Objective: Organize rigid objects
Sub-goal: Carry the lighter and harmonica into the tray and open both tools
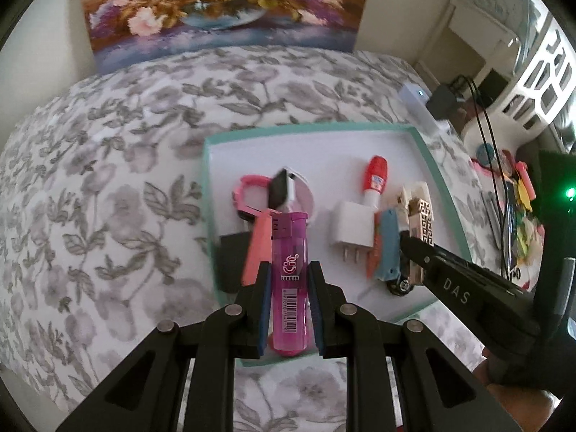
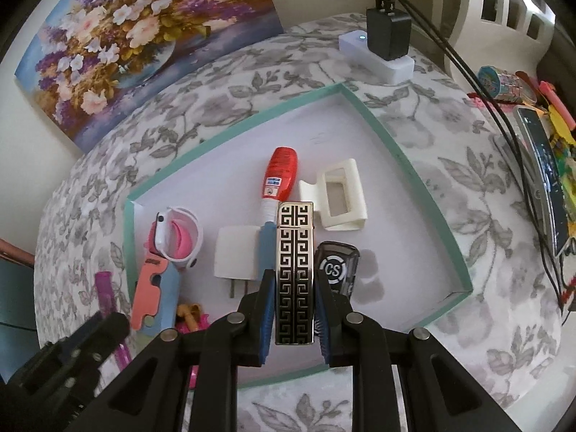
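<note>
Lighter (image 1: 289, 273): pink, clamped in left gripper (image 1: 289, 280).
Metal lighter (image 2: 294, 273): clamped in right gripper (image 2: 293, 288).
Surface: floral bedspread (image 1: 108, 165); teal-rimmed tray (image 2: 424, 194) on it; flower painting (image 1: 216, 3) at far edge.

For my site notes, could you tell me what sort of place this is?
Probably a home room: a floral tablecloth, a flower painting against the wall, and a plugged-in charger.

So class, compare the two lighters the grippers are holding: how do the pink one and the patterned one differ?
The pink lighter is see-through plastic with rounded sides; the patterned lighter is opaque, flat-faced and boxy.
The pink lighter bears a logo and barcode; the patterned lighter has a black key pattern on pale metal.
The left gripper holds the pink one, the right gripper the patterned one.
Both are clamped lengthwise above the teal-rimmed tray.
</note>
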`<move>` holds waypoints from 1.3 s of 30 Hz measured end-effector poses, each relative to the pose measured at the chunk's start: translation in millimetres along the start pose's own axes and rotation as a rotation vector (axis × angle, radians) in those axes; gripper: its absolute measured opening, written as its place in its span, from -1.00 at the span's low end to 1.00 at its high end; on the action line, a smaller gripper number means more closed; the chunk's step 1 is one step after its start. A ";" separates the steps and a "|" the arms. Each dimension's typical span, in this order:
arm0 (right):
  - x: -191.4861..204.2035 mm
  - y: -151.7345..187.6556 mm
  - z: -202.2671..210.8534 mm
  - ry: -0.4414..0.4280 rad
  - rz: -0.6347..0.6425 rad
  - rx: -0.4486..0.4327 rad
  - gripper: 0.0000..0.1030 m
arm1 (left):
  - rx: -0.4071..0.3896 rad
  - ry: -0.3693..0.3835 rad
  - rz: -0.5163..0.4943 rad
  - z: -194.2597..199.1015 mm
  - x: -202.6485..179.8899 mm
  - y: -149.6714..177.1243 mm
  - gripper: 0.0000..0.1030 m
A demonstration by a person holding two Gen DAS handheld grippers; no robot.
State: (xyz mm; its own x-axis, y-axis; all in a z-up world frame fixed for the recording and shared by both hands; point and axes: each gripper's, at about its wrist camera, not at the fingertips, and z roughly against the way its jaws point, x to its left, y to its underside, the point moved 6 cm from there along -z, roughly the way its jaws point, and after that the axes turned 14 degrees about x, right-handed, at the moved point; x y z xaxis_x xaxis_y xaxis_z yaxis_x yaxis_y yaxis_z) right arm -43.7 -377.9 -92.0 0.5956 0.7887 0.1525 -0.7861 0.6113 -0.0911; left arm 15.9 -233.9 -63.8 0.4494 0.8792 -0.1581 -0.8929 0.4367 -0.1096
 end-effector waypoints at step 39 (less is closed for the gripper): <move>13.1 19.4 -0.5 0.007 0.046 0.003 -0.52 | 0.008 -0.063 0.126 -3.0 47.5 8.5 0.17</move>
State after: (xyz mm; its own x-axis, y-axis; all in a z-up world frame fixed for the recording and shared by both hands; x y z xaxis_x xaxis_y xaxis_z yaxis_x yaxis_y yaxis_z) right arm -51.1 -355.7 -92.3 0.5601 0.8162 0.1415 -0.8131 0.5744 -0.0946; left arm 29.8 -189.0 -75.2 0.3313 0.9373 -0.1079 -0.9424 0.3233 -0.0853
